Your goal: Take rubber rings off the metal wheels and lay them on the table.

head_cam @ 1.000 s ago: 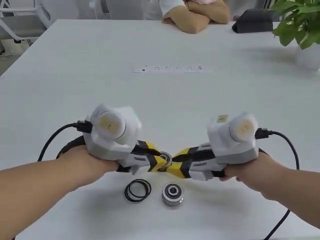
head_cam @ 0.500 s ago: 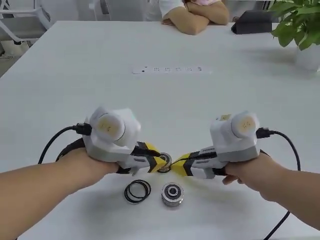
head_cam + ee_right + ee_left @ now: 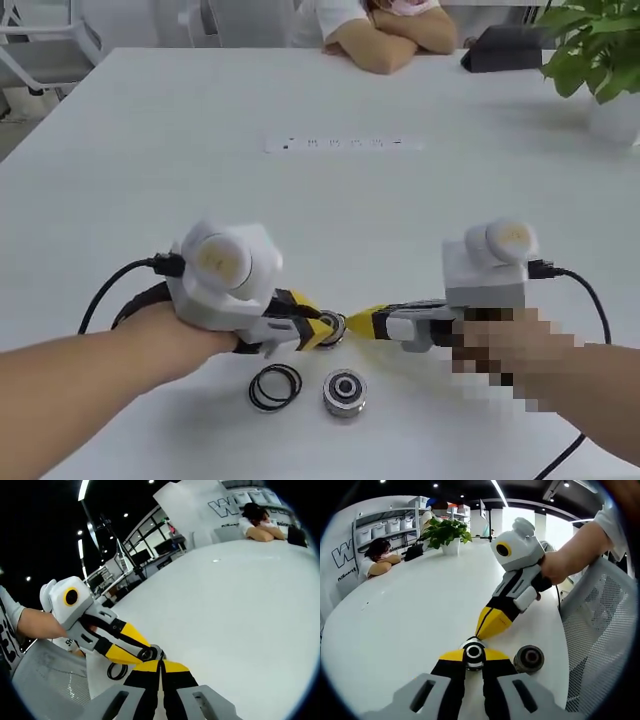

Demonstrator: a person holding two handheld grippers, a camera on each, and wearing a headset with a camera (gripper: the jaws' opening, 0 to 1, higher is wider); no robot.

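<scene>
A half-hidden metal wheel (image 3: 474, 651) is clamped in the left gripper (image 3: 325, 328); the right gripper's (image 3: 161, 664) jaws are pressed together at it.

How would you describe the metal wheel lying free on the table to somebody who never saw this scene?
On the white table, look near the front edge, just below the left gripper. There the metal wheel sits beside a pile of thin black rings. Unlike the other wheel, clamped in that gripper, it lies free on the table.
</scene>
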